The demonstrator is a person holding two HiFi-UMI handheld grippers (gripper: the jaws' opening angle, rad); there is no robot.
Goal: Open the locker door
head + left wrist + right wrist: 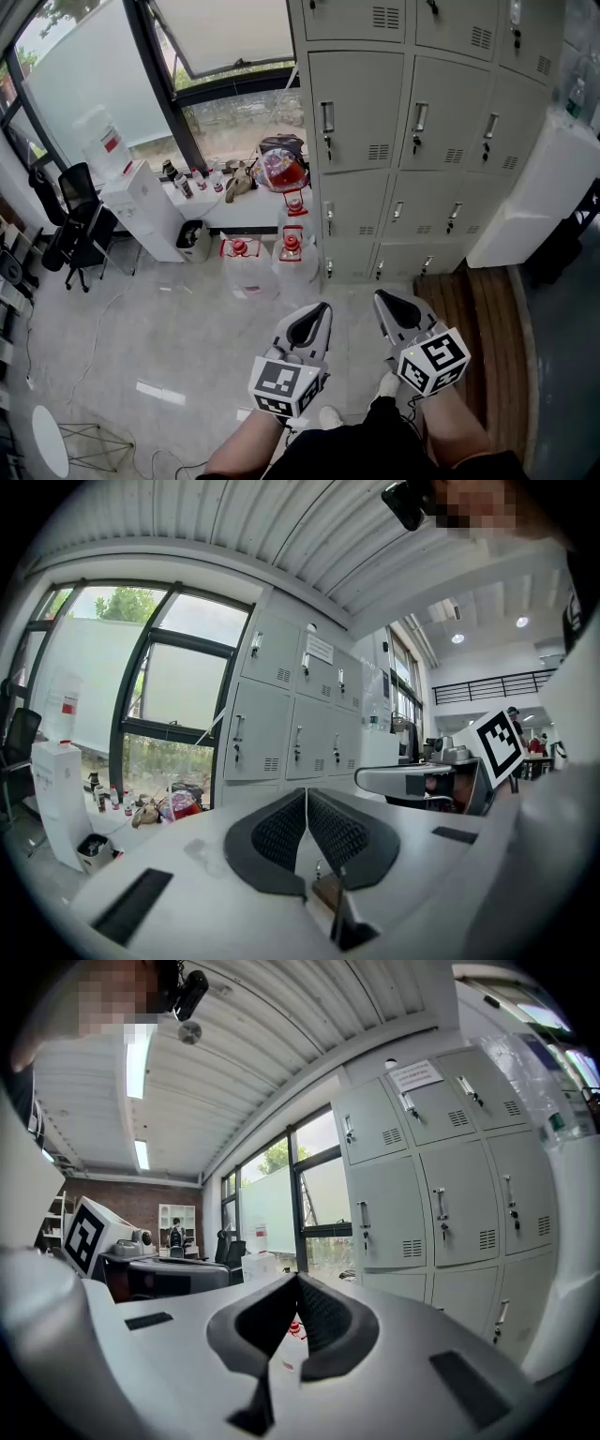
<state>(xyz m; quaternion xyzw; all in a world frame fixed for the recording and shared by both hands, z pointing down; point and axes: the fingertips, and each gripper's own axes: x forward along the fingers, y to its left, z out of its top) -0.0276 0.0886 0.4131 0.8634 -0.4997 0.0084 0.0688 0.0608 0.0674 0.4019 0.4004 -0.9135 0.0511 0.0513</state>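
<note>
Now both grippers hang low before the person, well apart from the lockers [412, 122] ahead, where every door looks closed. The left gripper [319, 314] has its fingers [281, 832] pressed together with nothing between them. The right gripper [384, 305] also keeps its fingers [323, 1321] together, empty.

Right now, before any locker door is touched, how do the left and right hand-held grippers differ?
The left hand-held gripper hangs over the pale floor; the right hand-held gripper is at the edge of the wooden floor strip. The left one's tip angles rightward, the right one's leftward. The left one's marker cube shows a different square pattern from the right one's. Both are shut, empty, and well short of the lockers.
</note>
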